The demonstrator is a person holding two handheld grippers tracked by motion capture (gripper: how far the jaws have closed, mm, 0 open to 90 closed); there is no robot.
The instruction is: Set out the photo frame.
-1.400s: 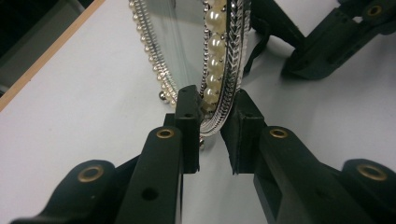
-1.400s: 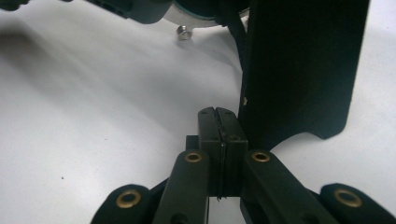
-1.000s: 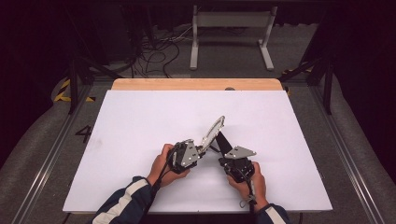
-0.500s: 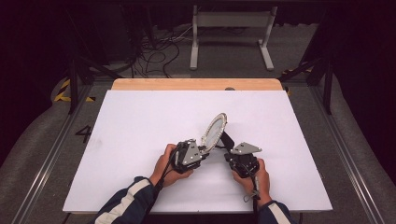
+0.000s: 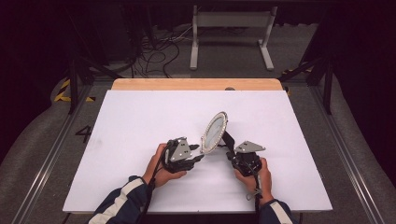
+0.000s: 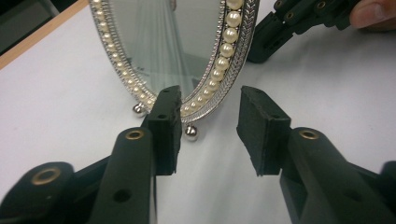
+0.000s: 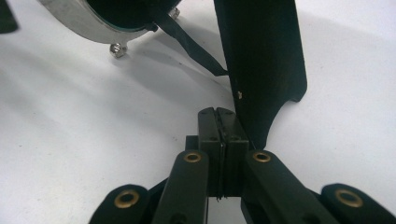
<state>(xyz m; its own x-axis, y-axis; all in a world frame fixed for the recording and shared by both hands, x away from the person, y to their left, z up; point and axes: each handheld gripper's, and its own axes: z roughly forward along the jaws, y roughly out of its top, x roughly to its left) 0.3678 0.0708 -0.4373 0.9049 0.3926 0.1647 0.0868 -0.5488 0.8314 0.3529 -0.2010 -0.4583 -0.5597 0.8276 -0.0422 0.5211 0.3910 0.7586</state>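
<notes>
An oval mirror (image 5: 215, 131) with a pearl-studded silver frame stands on the white table (image 5: 140, 121), propped by its black back stand (image 5: 228, 138). My left gripper (image 5: 201, 156) is at the mirror's lower rim. In the left gripper view the jaws (image 6: 208, 121) have just been opening and stand apart; the rim (image 6: 212, 86) and a ball foot (image 6: 190, 132) sit just beyond the pads, untouched. My right gripper (image 5: 229, 151) is behind the mirror. Its pads (image 7: 223, 116) are pressed together, right beside the stand's foot (image 7: 264, 60).
A wooden strip (image 5: 196, 84) borders the table's far edge. Beyond it lie floor cables (image 5: 154, 51) and a white metal frame (image 5: 231, 28). Metal rails run along both sides of the table. Open tabletop lies left of and behind the mirror.
The mirror has tipped from a slanted, edge-on lean to standing with its face showing. The left jaws have spread off its rim. The right gripper stays put.
</notes>
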